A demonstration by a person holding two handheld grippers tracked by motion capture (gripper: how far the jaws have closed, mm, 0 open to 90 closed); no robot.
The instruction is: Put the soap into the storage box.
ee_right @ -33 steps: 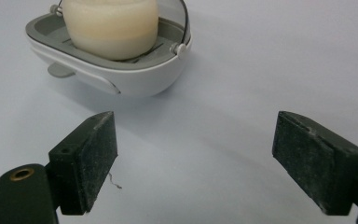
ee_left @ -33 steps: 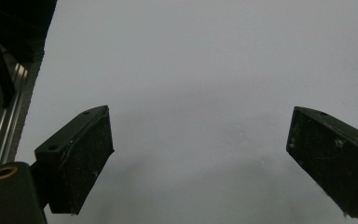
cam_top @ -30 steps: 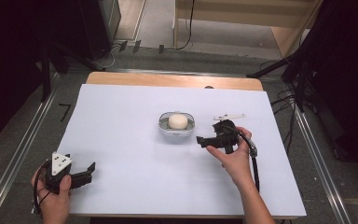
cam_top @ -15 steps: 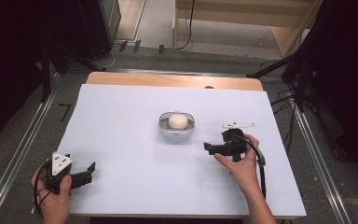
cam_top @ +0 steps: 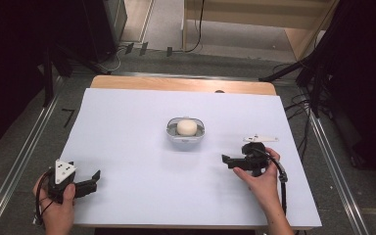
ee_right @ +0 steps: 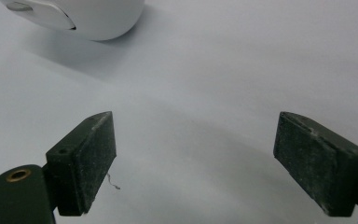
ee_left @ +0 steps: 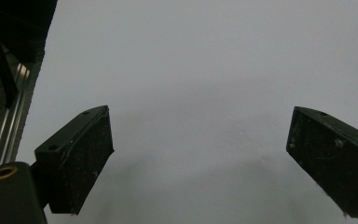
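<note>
The small bowl [cam_top: 185, 131] with its pale round lump [cam_top: 186, 127] sits mid-desk [cam_top: 127, 127], unmoved. The right gripper [cam_top: 226, 160] has drawn back from beside it toward the person, fingers spread apart and empty. The left gripper [cam_top: 94, 178] stays put at the near corner, fingers wide open.

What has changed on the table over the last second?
The right gripper has drawn back from beside the bowl, toward the person and the table's right side, jaws open and empty. The bowl with the pale round thing in it has not moved, nor has the left gripper, also open.
</note>
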